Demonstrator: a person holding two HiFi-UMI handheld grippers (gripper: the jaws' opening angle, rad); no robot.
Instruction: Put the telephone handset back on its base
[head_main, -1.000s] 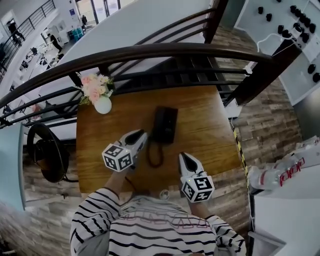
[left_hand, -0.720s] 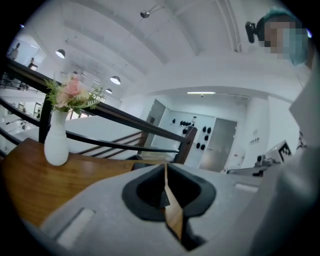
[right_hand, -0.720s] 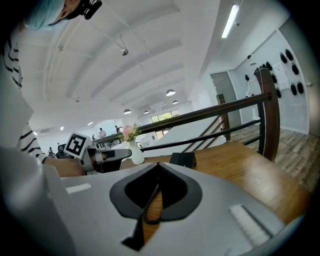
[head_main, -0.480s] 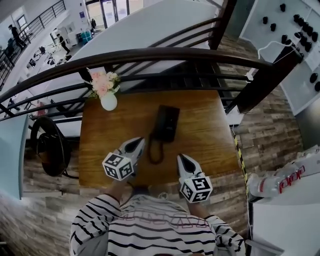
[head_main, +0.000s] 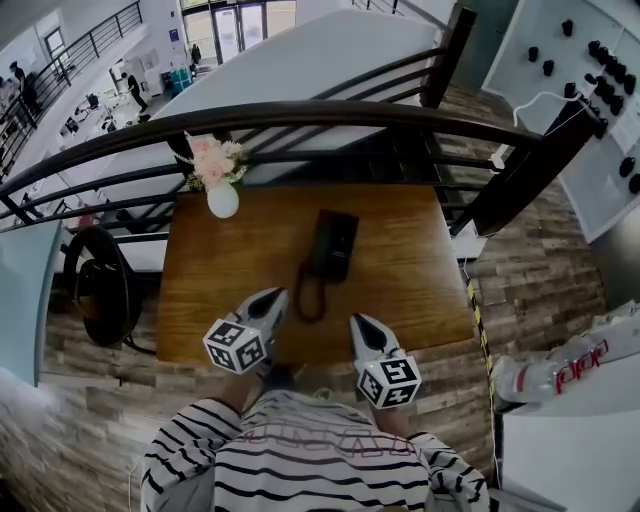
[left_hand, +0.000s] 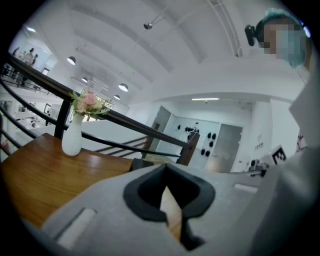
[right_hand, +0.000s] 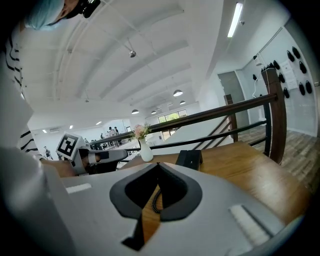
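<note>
The black telephone (head_main: 331, 246) lies near the middle of the wooden table (head_main: 410, 270). It reads as one dark block, and its coiled cord (head_main: 307, 297) loops toward me. My left gripper (head_main: 276, 296) hovers just left of the cord loop, shut and empty. My right gripper (head_main: 357, 322) sits to the right of the cord near the table's front edge, also shut with nothing in it. In the right gripper view the telephone (right_hand: 189, 158) stands ahead, beyond the closed jaws (right_hand: 157, 166). The left gripper view shows its jaws (left_hand: 165, 168) together, with a dark corner of the telephone (left_hand: 140, 163) behind them.
A white vase with pink flowers (head_main: 221, 190) stands at the table's far left corner. A dark curved railing (head_main: 330, 110) runs behind the table. A round black object (head_main: 95, 290) sits on the floor at the left. A white counter (head_main: 570, 400) lies to the right.
My left gripper has drawn back from beside the telephone toward the table's near edge. The right gripper has slid slightly back too. The telephone has not moved.
</note>
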